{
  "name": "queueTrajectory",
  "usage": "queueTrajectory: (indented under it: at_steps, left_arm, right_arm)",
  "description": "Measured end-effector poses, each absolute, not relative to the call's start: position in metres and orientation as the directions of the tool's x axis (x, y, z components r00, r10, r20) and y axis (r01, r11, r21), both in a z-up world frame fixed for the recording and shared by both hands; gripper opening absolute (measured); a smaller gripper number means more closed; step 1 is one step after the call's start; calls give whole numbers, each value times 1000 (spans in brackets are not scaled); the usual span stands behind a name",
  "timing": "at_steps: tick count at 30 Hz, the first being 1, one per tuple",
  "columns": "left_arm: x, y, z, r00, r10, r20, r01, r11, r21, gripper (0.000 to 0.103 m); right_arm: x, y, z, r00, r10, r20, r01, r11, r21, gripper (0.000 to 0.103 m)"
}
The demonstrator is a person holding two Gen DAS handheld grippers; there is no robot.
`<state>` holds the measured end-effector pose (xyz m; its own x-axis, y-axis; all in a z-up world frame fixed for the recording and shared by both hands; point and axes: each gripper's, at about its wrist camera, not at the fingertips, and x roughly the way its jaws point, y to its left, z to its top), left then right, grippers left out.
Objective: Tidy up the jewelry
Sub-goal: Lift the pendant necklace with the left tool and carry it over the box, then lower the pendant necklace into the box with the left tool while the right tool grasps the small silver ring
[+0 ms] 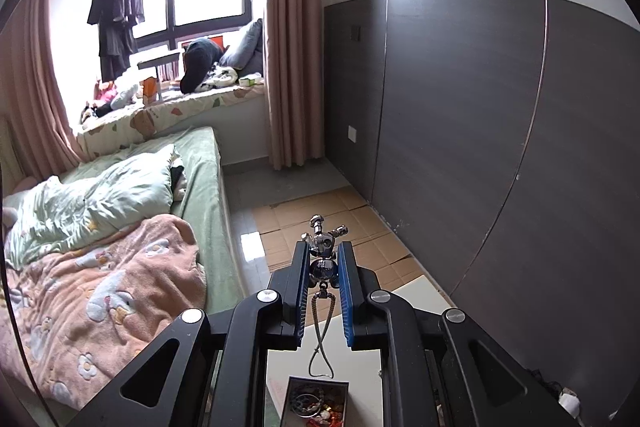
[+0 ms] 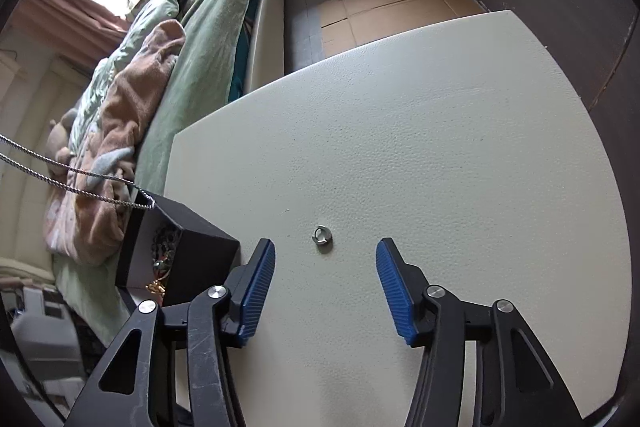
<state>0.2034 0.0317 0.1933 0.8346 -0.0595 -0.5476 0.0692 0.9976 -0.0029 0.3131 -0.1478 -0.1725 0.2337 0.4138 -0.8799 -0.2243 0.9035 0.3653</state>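
My left gripper (image 1: 323,259) is shut on a silver robot-shaped pendant (image 1: 323,247), held high in the air. Its chain (image 1: 322,331) hangs down in a loop above a black jewelry box (image 1: 316,403) with several pieces inside. In the right wrist view the chain (image 2: 80,183) crosses from the left and its end hangs over the same black box (image 2: 180,255). My right gripper (image 2: 325,267) is open and empty, low over the white table (image 2: 400,147). A small silver ring (image 2: 322,235) lies on the table just beyond its fingertips.
A bed (image 1: 120,227) with green and pink blankets lies to the left of the table. Flattened cardboard (image 1: 320,223) covers the floor beyond the table. A dark panel wall (image 1: 480,127) stands on the right.
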Motion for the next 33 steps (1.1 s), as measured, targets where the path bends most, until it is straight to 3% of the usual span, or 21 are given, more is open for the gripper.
queueTrajectory:
  at_steps: [10, 15, 17, 19, 33]
  left_arm:
    - [199, 55, 179, 818, -52, -572, 51, 999, -18, 14]
    - [194, 60, 177, 816, -54, -576, 47, 999, -26, 14]
    - [189, 61, 181, 822, -53, -567, 47, 999, -27, 14]
    - [183, 60, 188, 830, -55, -556, 52, 998, -22, 14]
    - [190, 61, 170, 807, -39, -589, 43, 999, -7, 14]
  right_arm:
    - [318, -117, -185, 270, 276, -922, -291, 937, 195, 35]
    - [310, -102, -185, 318, 182, -930, -347, 936, 65, 34]
    - [306, -94, -185, 351, 127, -928, -377, 926, -16, 25]
    - [304, -92, -184, 349, 142, -926, -391, 920, -7, 15]
    - [297, -119, -146, 384, 302, -873, -337, 926, 172, 14]
